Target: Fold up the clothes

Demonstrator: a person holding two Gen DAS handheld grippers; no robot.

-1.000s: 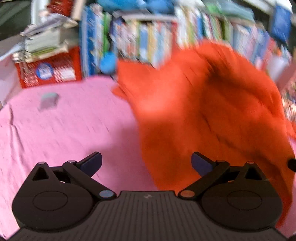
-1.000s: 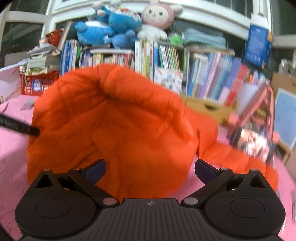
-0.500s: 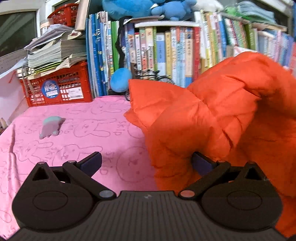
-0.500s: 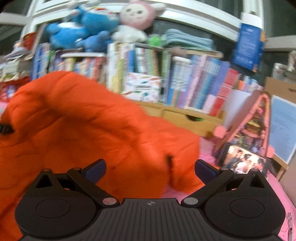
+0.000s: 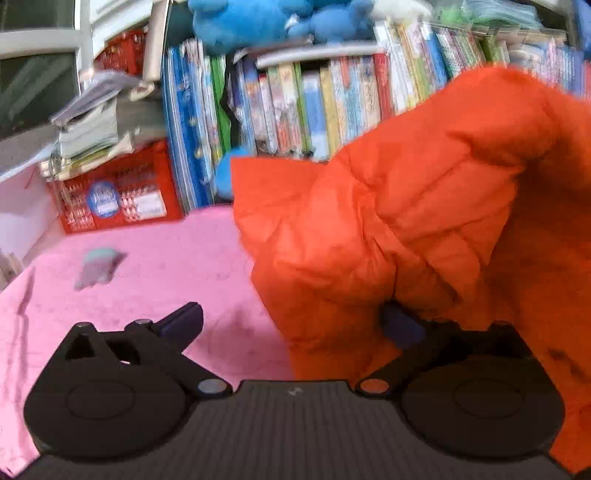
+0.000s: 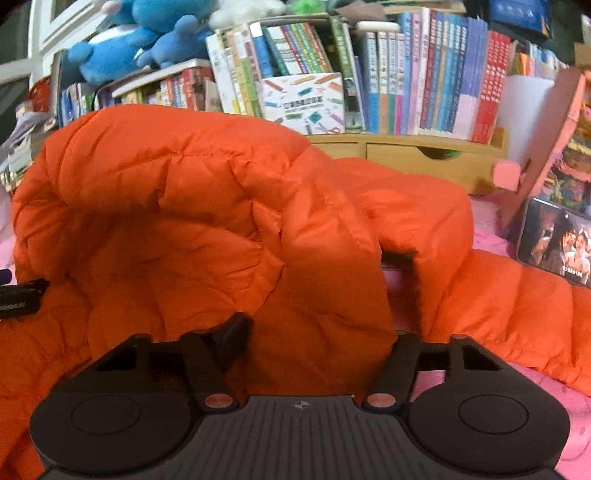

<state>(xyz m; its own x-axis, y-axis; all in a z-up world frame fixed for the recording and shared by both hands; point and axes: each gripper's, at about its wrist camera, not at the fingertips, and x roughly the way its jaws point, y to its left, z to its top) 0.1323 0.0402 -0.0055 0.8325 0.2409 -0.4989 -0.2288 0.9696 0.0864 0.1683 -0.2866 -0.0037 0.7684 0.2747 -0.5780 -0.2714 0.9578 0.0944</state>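
An orange puffer jacket (image 5: 424, 229) lies bunched on the pink cloth (image 5: 155, 266). In the left wrist view my left gripper (image 5: 291, 325) is open; its left finger is over the pink cloth and its right finger presses against the jacket's edge. In the right wrist view the jacket (image 6: 207, 229) fills the middle, one sleeve trailing right. My right gripper (image 6: 314, 336) has jacket fabric between its fingers; the left finger (image 6: 231, 338) shows, the right one is hidden by fabric. The left gripper's tip (image 6: 22, 295) shows at the left edge.
Bookshelves (image 6: 406, 74) with blue plush toys (image 5: 258, 22) run along the back. A red crate (image 5: 118, 195) stands at the back left, a small grey-green toy (image 5: 98, 266) lies on the cloth. A wooden drawer unit (image 6: 424, 158) and photo cards (image 6: 557, 240) are at right.
Both grippers have moved closer to the jacket. The right gripper's fingers have narrowed around a fold of fabric. The left gripper's right finger now touches the jacket's edge.
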